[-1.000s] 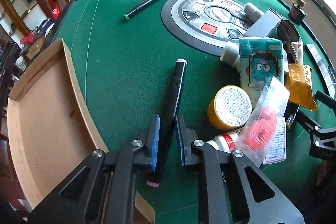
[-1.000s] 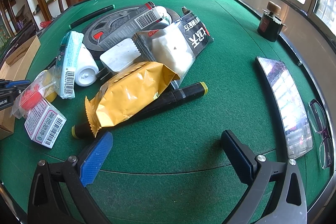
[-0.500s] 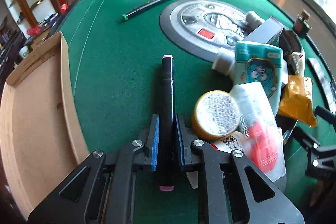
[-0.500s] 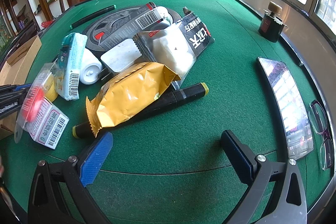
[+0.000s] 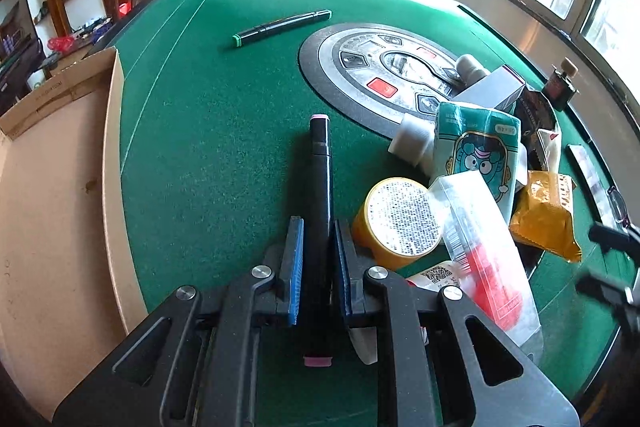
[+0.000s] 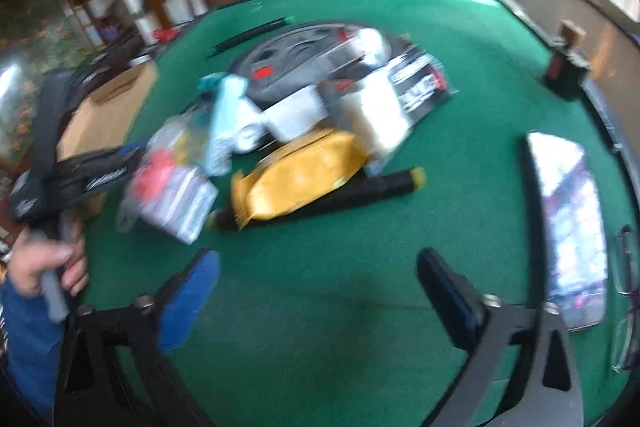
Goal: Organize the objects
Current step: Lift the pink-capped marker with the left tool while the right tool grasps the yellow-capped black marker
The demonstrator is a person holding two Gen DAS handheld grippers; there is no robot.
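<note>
My left gripper [image 5: 318,227] is shut on a black marker with pink ends [image 5: 320,183] and holds it above the green table, pointing away. A cardboard box [image 5: 52,187] lies to its left. A green-capped marker [image 5: 280,25] lies far ahead. A pile to the right holds a yellow tub [image 5: 400,223], a clear bag with red contents [image 5: 488,263] and a teal pouch [image 5: 476,151]. My right gripper [image 6: 318,279] is open and empty above bare felt, in a blurred view. In front of it lie a yellow packet [image 6: 304,175] and a yellow-capped marker [image 6: 360,191].
A round grey control panel [image 5: 384,67] sits at the table's centre. A phone [image 6: 568,223] and glasses [image 6: 628,267] lie at the right edge. A small dark bottle [image 6: 566,67] stands on the rim. Wooden chairs stand behind the table.
My left gripper has closed on the pink-ended marker, lifted it and turned it straight ahead. My right gripper has started moving, blurring its view; its jaws stay open.
</note>
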